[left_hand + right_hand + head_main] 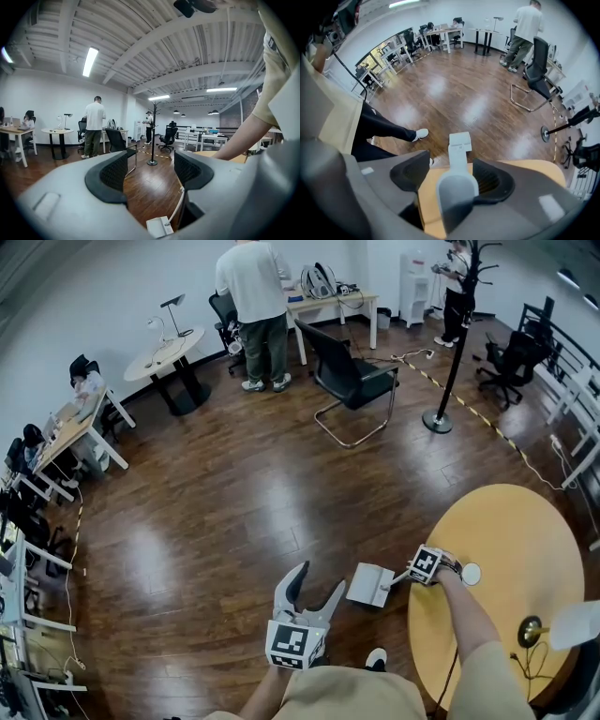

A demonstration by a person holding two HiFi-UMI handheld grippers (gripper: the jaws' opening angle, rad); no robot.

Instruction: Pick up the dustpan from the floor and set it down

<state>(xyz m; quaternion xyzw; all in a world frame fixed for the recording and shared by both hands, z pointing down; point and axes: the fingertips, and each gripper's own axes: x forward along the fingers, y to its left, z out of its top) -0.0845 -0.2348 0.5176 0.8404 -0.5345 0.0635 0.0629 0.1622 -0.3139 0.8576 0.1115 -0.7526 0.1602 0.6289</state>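
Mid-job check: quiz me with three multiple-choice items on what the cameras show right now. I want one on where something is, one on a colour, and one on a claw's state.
1. Where is the handle of the dustpan?
A) between the jaws of the right claw
B) nowhere near either claw
C) out of every view

2. What colour is the top of the round table beside the right claw?
A) black
B) yellow
C) blue

3. What state is the left claw in?
A) shut on the dustpan
B) shut, with nothing in it
C) open, with nothing in it

Answers:
1 A: the right gripper view shows the handle running between that claw's jaws.
2 B: the head view shows a yellow top.
3 C: the left gripper view shows its jaws apart, with only floor beyond them.
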